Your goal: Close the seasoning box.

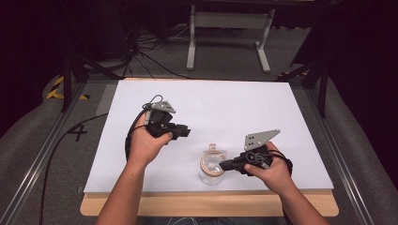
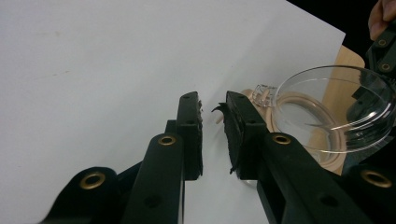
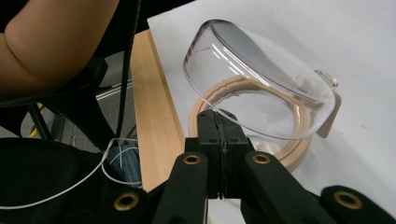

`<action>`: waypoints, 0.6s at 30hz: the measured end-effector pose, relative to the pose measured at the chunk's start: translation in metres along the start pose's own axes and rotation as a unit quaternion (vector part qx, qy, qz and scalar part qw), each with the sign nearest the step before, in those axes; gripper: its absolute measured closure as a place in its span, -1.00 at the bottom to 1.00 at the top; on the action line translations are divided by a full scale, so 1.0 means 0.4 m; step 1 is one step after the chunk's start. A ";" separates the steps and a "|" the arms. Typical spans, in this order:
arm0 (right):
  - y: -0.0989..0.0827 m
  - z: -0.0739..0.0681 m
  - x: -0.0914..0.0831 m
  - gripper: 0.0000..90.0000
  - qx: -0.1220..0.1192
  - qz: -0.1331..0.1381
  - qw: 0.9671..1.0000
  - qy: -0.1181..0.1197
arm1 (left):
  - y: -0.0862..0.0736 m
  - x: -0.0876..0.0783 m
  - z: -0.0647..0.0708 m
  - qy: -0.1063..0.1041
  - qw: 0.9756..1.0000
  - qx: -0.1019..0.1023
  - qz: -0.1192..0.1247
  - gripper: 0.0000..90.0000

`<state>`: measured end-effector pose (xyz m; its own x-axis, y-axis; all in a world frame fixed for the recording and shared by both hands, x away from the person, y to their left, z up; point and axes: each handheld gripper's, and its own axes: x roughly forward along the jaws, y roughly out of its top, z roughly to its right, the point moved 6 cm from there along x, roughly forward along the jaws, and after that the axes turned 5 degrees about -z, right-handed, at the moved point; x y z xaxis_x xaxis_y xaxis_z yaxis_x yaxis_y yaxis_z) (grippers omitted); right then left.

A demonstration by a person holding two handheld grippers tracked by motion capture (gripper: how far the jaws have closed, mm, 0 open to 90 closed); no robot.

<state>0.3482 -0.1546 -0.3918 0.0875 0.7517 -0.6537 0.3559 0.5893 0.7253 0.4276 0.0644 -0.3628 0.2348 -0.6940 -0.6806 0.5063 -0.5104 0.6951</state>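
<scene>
Nearby, right tool [image 1: 224,164] pinches glass lid [image 1: 212,164] (near table edge [image 1: 206,193]); left tool [image 1: 184,132] slightly parted.

White sheet [image 1: 225,108] on wooden tabletop [image 1: 206,205], grey carpet w/ cables [image 1: 155,47], white frame legs [image 1: 191,42] beyond

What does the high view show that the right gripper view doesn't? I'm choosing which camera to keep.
High view alone: the left gripper, its hand, and the floor beyond the table. Right gripper view alone: the right gripper shut on the clear lid, tilted up above its tan ring. Both: lid, white table.
</scene>
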 end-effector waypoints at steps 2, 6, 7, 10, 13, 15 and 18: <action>-0.004 -0.003 0.004 1.00 0.002 -0.015 1.000 0.001 | 0.001 0.000 0.000 0.000 1.000 0.001 0.001 0.68; -0.011 -0.005 0.008 1.00 0.010 -0.037 0.999 0.001 | 0.000 0.001 -0.003 0.000 1.000 -0.001 0.000 0.68; -0.012 -0.006 0.008 1.00 0.013 -0.042 0.999 0.001 | 0.000 0.001 -0.003 0.000 1.000 -0.001 0.000 0.68; -0.015 -0.007 0.006 1.00 0.026 -0.051 0.998 0.003 | -0.001 -0.001 -0.005 0.003 1.000 -0.003 0.001 0.67; -0.022 -0.006 0.004 1.00 0.035 -0.065 0.997 0.007 | -0.003 -0.002 -0.006 0.002 1.000 -0.008 0.003 0.67; -0.024 -0.006 0.002 1.00 0.039 -0.070 0.997 0.010 | -0.003 -0.002 -0.006 0.002 1.000 -0.008 0.003 0.67; -0.026 -0.008 0.000 1.00 0.044 -0.075 0.996 0.017 | -0.003 -0.003 -0.006 0.003 1.000 -0.008 0.004 0.66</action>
<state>0.3414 -0.1599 -0.3985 -0.0046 0.6679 -0.7443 0.4423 0.6689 0.5975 0.4285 0.0670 -0.3635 0.2442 -0.6947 -0.6766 0.5177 -0.4966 0.6967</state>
